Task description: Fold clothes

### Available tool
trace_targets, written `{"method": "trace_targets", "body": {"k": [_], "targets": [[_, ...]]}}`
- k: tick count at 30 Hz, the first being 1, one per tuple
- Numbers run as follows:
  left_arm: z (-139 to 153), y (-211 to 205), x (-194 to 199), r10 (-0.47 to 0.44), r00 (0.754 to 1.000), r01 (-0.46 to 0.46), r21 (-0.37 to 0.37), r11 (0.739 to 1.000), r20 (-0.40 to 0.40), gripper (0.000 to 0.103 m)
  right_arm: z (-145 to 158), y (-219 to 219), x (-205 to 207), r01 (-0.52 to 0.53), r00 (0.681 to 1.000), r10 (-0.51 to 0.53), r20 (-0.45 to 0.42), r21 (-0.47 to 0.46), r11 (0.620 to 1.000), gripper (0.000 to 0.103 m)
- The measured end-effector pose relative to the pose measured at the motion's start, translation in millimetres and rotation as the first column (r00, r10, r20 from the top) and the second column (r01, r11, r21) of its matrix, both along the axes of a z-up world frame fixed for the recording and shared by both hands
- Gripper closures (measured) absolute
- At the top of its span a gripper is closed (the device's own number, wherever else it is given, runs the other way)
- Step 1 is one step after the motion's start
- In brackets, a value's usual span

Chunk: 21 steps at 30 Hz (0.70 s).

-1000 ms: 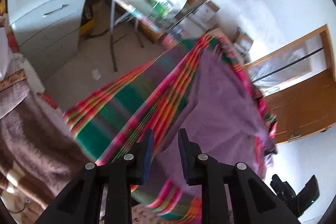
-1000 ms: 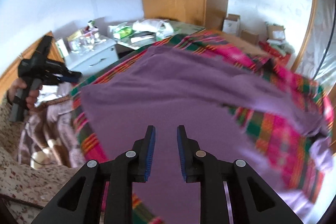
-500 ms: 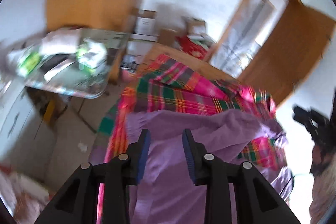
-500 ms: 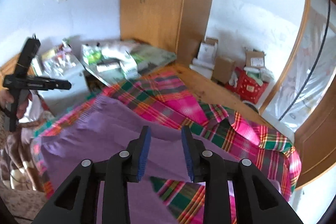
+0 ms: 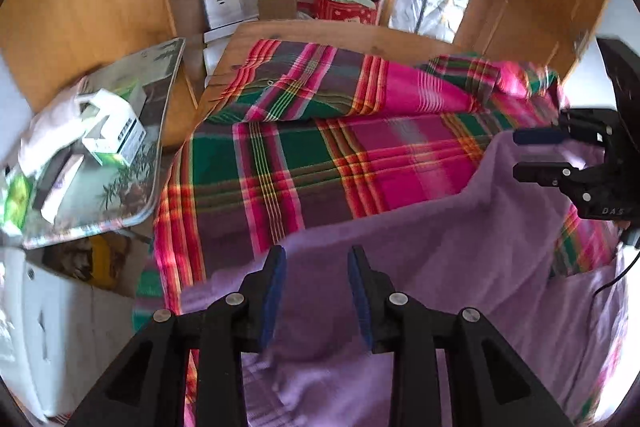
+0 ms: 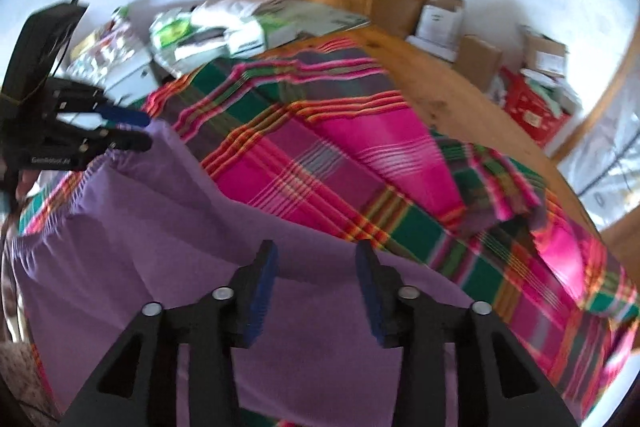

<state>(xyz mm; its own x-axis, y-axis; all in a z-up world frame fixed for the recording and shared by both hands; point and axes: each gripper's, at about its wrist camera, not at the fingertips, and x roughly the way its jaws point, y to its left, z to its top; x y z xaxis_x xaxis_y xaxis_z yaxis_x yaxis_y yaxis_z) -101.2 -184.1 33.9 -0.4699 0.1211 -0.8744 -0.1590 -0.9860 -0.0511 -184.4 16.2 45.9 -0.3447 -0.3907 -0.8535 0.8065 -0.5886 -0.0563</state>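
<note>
You held both the left gripper [image 5: 316, 267] and right gripper [image 6: 316, 263] with jaws wide apart, empty, over the purple garment [image 5: 460, 267] spread on the plaid bedspread [image 5: 300, 155].

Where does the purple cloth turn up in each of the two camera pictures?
Left wrist view: the purple cloth fills the lower right, spread under the open left hand-held gripper.
Right wrist view: it fills the lower left, under the open right hand-held gripper.
Shared landmark: the plaid blanket beneath it, and the red box on the floor beyond the bed.
</note>
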Motion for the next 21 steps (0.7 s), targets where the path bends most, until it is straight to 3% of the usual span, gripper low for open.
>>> {"method": "trace_targets", "body": {"k": [5, 9, 15, 21], "targets": [[-18.4, 4.1, -13.2, -0.034, 0.999, 0.036, -0.048, 0.998, 0.035, 0.071, -19.2, -17.3, -7.3, -0.069, 0.998, 0.068, 0.017, 0.042, 0.997, 0.058], [-19.9, 2.5, -19.8, -0.032, 0.999, 0.033, -0.042, 0.999, 0.025, 0.07, -27.3, -24.9, -12.5, -0.105, 0.994, 0.103, 0.026, 0.049, 0.993, 0.058], [-27.9, 13.2, -25.2, -0.107, 0.993, 0.111, -0.098, 0.989, 0.044, 0.07, -39.2, -31.0, -19.3, -0.168, 0.985, 0.163, 0.055, 0.1, 0.981, 0.057], [-28.6, 14.3, -23.7, -0.166, 0.985, 0.17, -0.105, 0.98, 0.044, 0.07, -39.8, -30.0, -26.1, -0.18, 0.98, 0.173, 0.094, 0.077, 0.981, 0.057]]}}
